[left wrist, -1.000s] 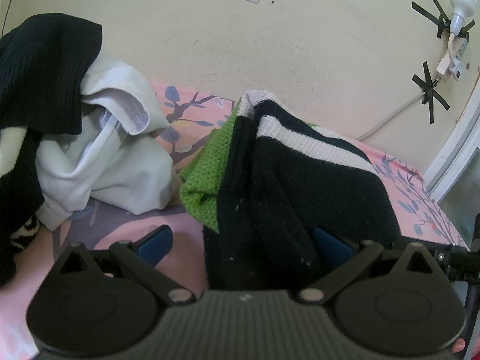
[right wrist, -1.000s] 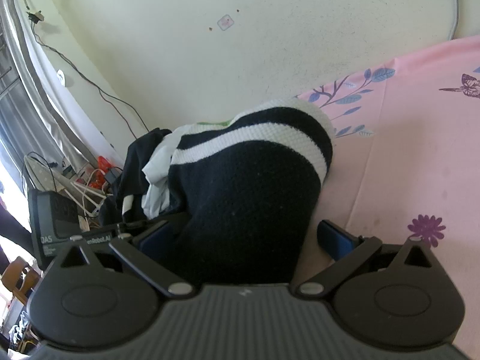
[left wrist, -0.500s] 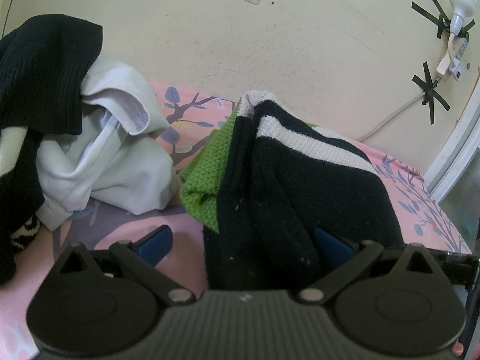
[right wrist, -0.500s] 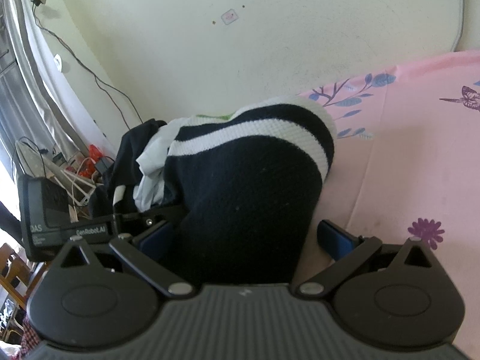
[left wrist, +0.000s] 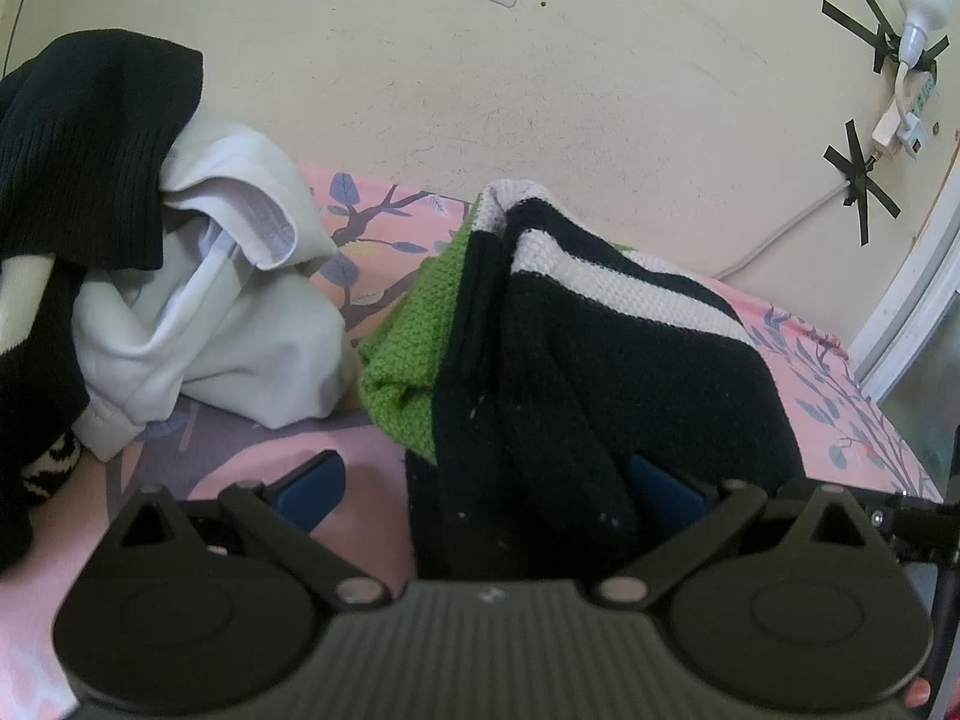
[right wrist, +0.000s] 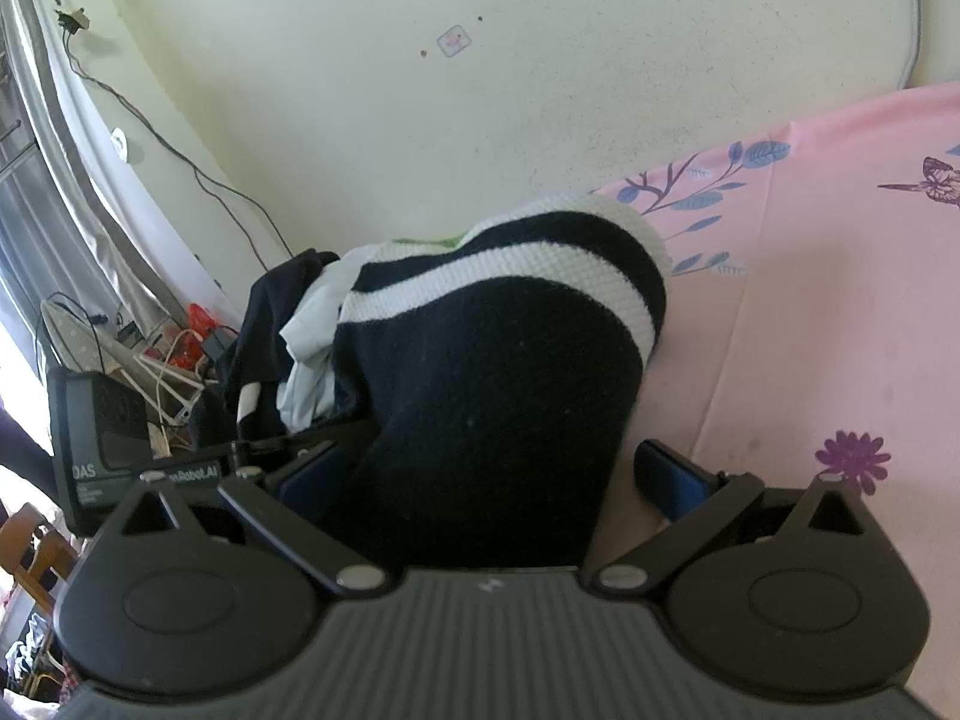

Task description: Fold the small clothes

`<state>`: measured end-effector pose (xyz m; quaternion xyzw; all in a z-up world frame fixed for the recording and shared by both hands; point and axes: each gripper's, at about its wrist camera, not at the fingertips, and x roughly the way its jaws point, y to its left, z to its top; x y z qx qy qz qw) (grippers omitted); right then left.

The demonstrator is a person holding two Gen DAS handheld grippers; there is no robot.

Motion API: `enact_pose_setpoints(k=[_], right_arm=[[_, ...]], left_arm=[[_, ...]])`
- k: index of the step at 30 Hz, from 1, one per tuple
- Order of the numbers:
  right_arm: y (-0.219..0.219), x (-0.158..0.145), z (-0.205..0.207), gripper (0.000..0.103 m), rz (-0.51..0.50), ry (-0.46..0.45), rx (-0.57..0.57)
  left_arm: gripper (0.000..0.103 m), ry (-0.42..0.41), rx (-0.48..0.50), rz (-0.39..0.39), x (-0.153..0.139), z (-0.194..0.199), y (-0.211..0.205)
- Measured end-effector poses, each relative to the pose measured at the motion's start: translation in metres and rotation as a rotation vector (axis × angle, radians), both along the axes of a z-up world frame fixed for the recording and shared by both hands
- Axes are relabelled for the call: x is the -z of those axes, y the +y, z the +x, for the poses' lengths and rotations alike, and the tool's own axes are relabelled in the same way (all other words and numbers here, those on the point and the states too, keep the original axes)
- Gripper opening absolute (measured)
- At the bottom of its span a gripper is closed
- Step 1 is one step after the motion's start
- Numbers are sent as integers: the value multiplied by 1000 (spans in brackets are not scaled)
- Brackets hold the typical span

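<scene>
A black knitted garment with white stripes (left wrist: pixel 600 372) lies bunched on the pink flowered bedsheet (left wrist: pixel 372 456), with a green knit layer (left wrist: pixel 420 324) showing on its left side. My left gripper (left wrist: pixel 486 483) is open, its jaws wide apart around the garment's near edge. In the right wrist view the same striped garment (right wrist: pixel 498 372) fills the space between the wide-open jaws of my right gripper (right wrist: pixel 486 480). Neither gripper pinches the cloth.
A pile of a white garment (left wrist: pixel 210 324) and a black ribbed one (left wrist: pixel 78 156) lies left of the striped garment. The cream wall (left wrist: pixel 540 90) is right behind. Cables, a black box (right wrist: pixel 96 438) and clutter sit beyond the bed's left edge. Bare sheet (right wrist: pixel 840 300) lies to the right.
The left view is almost unchanged. The right gripper's view has shifted and tilted a little, showing more of the wall and the garment slightly farther up; both grippers stay open.
</scene>
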<state>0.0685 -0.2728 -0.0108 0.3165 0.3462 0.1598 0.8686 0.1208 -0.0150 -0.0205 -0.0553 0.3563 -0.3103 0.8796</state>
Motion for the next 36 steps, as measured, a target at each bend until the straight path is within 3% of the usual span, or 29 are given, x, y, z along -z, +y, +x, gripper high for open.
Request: enact_pose_setpoints(k=[15, 24, 30, 36], right_arm=[[-4, 2, -2, 97, 30, -4, 11], [-4, 3, -2, 97, 33, -5, 12], [-4, 3, -2, 97, 33, -6, 13], [-4, 3, -2, 97, 33, -6, 13]], left_arm=[[103, 8, 4, -11, 0, 0, 2], [103, 107, 80, -169, 3, 7, 16], [103, 55, 85, -90, 1, -1, 3], [103, 54, 90, -86, 1, -1, 3]])
